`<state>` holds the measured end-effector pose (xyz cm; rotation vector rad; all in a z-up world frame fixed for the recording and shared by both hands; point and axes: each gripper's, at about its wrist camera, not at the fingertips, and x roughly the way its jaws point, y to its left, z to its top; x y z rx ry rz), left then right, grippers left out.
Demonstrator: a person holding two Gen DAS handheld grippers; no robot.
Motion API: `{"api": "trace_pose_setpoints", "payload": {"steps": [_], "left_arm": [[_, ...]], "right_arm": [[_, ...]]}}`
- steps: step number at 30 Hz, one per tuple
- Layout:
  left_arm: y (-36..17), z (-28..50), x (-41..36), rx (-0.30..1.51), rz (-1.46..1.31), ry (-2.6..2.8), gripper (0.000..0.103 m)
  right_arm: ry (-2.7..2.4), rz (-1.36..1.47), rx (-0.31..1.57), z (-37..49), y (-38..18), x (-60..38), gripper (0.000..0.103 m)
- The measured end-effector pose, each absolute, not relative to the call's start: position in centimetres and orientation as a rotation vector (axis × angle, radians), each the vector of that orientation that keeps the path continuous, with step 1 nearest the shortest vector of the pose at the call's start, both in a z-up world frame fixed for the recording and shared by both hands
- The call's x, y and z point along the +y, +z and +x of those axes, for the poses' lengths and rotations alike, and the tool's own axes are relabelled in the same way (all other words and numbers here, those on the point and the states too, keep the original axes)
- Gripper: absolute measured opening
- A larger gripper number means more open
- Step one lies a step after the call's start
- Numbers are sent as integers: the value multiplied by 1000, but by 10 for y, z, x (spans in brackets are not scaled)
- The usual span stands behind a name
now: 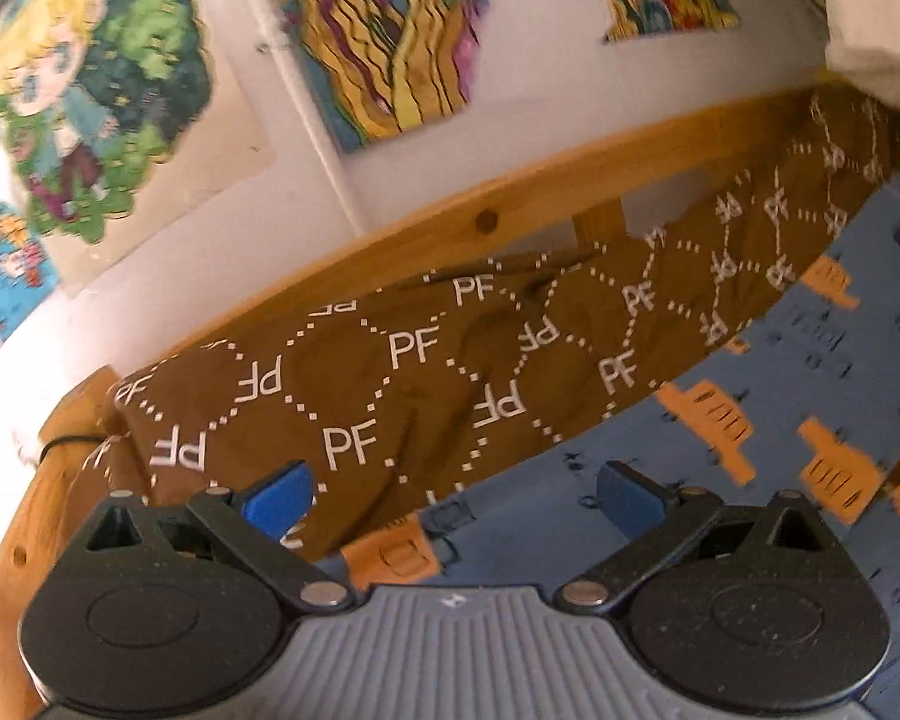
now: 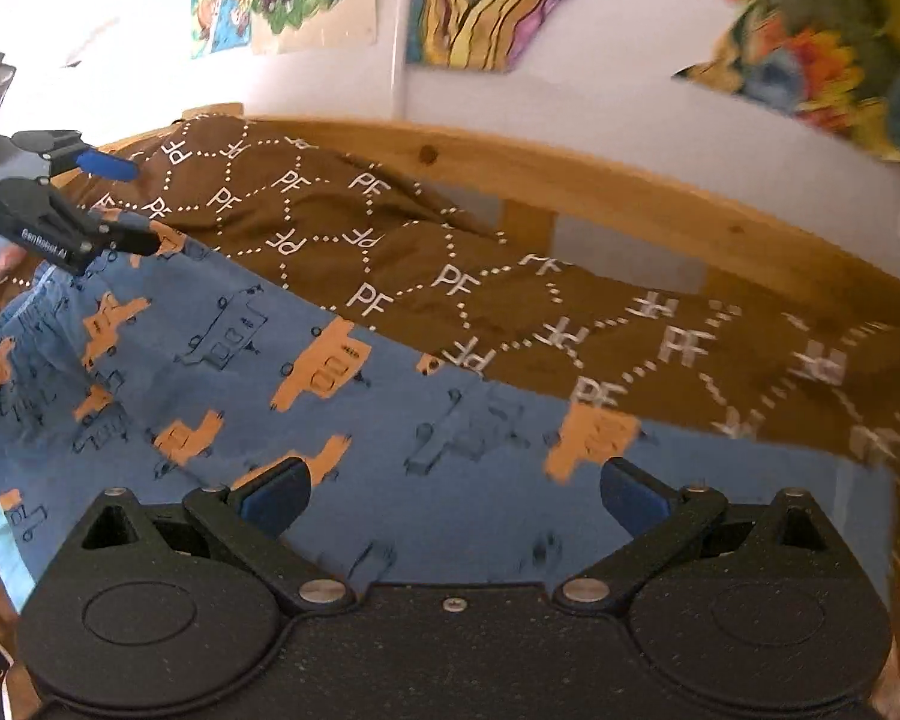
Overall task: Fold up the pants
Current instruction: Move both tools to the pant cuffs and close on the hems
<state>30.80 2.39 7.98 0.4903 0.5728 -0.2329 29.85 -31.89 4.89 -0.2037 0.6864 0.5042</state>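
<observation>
The blue pants (image 2: 390, 420) run under the right gripper's body, their near edge hidden; right of the wooden rail (image 2: 630, 192), wall pictures (image 2: 810, 60) blur.

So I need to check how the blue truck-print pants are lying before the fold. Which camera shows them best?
The right wrist view: the blue pants spread across most of the frame on the brown bedspread, waistband at left near the left gripper. The left wrist view shows only a strip of the pants at right.
</observation>
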Motion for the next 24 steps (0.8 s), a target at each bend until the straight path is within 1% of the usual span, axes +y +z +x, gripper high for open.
{"api": "trace_pose_setpoints", "payload": {"steps": [2, 4, 6, 8, 9, 10, 11, 12, 13, 14, 15, 16, 17, 18, 19, 20, 21, 22, 24], "left_arm": [[74, 321, 30, 594, 502, -234, 102], [69, 332, 35, 626, 502, -254, 99], [63, 341, 37, 660, 511, -283, 91], [58, 343, 37, 678, 531, -307, 89], [55, 345, 37, 690, 547, -326, 84], [54, 346, 37, 697, 561, -338, 81], [52, 347, 37, 707, 575, -346, 74], [50, 349, 37, 720, 588, -348, 62], [47, 352, 36, 742, 610, -345, 53], [44, 355, 34, 762, 636, -340, 40], [42, 356, 32, 774, 664, -338, 34], [40, 355, 30, 771, 690, -349, 32], [39, 353, 28, 768, 713, -359, 23], [38, 351, 25, 763, 740, -364, 13], [36, 348, 22, 756, 760, -358, 9], [34, 346, 19, 753, 776, -346, 6], [33, 344, 17, 747, 788, -332, 4], [32, 342, 15, 743, 791, -322, 3], [32, 338, 11, 726, 799, -297, 1]], "right_arm": [[529, -213, 720, 329, 45, -313, 102], [558, -222, 742, 356, 40, -308, 102], [572, -220, 760, 379, 36, -304, 96], [582, -222, 790, 398, 31, -300, 91], [600, -233, 807, 406, 29, -298, 87], [620, -247, 822, 412, 26, -296, 85], [638, -265, 835, 415, 25, -295, 79], [657, -283, 847, 418, 23, -293, 75], [673, -294, 857, 419, 21, -293, 74], [689, -307, 872, 420, 19, -293, 73], [700, -324, 886, 422, 17, -292, 72], [707, -340, 895, 422, 15, -290, 72], [711, -363, 907, 423, 12, -289, 68], [713, -382, 918, 424, 9, -288, 62], [715, -398, 928, 424, 6, -287, 58], [718, -405, 930, 423, 5, -287, 51], [720, -409, 929, 423, 4, -286, 42], [720, -413, 921, 421, 4, -284, 36], [706, -439, 905, 417, 3, -282, 13]]}}
